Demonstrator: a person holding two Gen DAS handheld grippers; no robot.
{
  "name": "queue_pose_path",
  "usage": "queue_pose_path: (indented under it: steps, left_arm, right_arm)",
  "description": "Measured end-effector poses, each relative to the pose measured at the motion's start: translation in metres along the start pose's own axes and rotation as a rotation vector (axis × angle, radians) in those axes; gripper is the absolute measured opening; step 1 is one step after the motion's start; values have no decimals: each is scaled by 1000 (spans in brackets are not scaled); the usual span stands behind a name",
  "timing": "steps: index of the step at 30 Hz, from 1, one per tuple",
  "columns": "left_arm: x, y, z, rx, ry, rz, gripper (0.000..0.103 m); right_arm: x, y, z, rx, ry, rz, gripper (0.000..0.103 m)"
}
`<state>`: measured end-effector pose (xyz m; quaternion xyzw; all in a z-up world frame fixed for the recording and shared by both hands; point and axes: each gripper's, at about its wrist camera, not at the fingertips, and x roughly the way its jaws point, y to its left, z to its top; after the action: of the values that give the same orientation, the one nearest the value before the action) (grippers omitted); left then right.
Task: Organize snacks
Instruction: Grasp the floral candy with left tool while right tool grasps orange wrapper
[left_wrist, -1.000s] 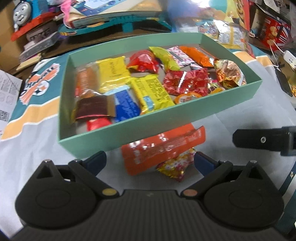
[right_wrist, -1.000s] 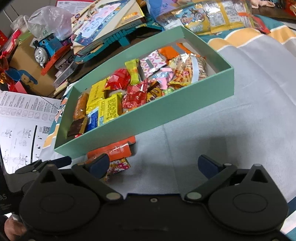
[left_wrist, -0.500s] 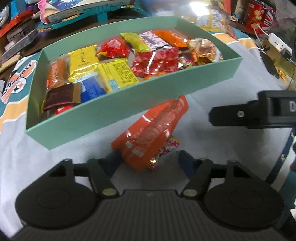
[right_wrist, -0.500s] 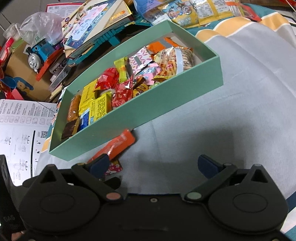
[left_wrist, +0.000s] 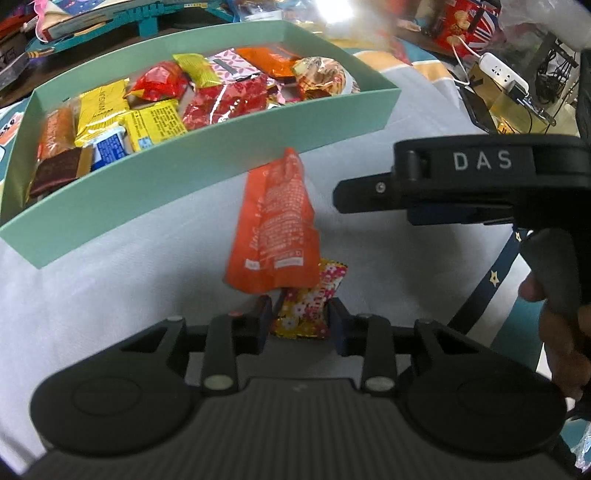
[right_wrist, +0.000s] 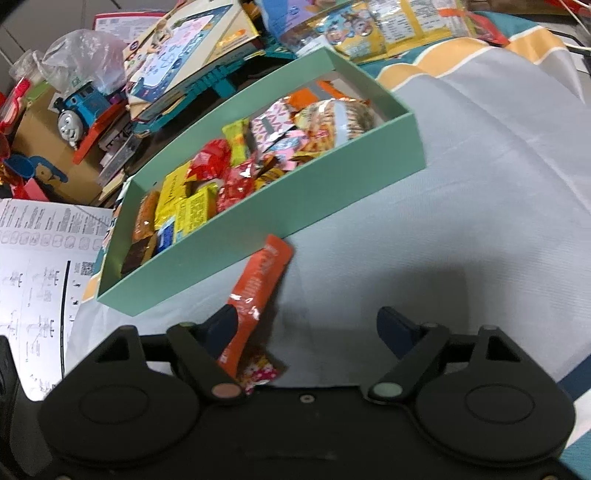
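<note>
Holding mixed snacks: green box; left jaws closing around floral candy, right closing, empty.

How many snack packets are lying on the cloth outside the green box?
2: an orange packet leaning against the green box, and a floral candy packet partly under it, between the closing left gripper fingers. Others may be hidden.

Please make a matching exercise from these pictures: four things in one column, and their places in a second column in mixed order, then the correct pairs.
Things:
1. orange packet
2. flowered candy
3. yellow packet
4. toy train

Places:
A. inside the green box
B. on the clutter behind the box
C. between the closing left tongs
D. on the grey cloth, leaning on the box front

Pairs: 1-D, 2-C, 3-A, 4-B
</note>
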<state>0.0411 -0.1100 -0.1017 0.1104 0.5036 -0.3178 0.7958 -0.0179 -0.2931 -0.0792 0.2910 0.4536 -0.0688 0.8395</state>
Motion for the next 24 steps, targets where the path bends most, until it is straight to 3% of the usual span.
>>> queue_pose_path:
  steps: [6,8,10,16,24]
  left_arm:
    - [4,-11,5,21,7,8,37]
    - [4,-20,2,76,3,37,25]
    - [1,-21,0,88,2,55,25]
    - [-18,22,-9,-46,-8,104,24]
    - [-33,90,-20,-259,-42,176,24]
  right_arm:
    - [-2,-6,-4,14,-5,-12,84]
    - [-2,-7,-5,11,-5,-12,81]
    - [-3,-7,-5,6,-3,0,75]
    - [2,5,-1,-32,4,12,73]
    - [30,49,12,-104,57,47,73]
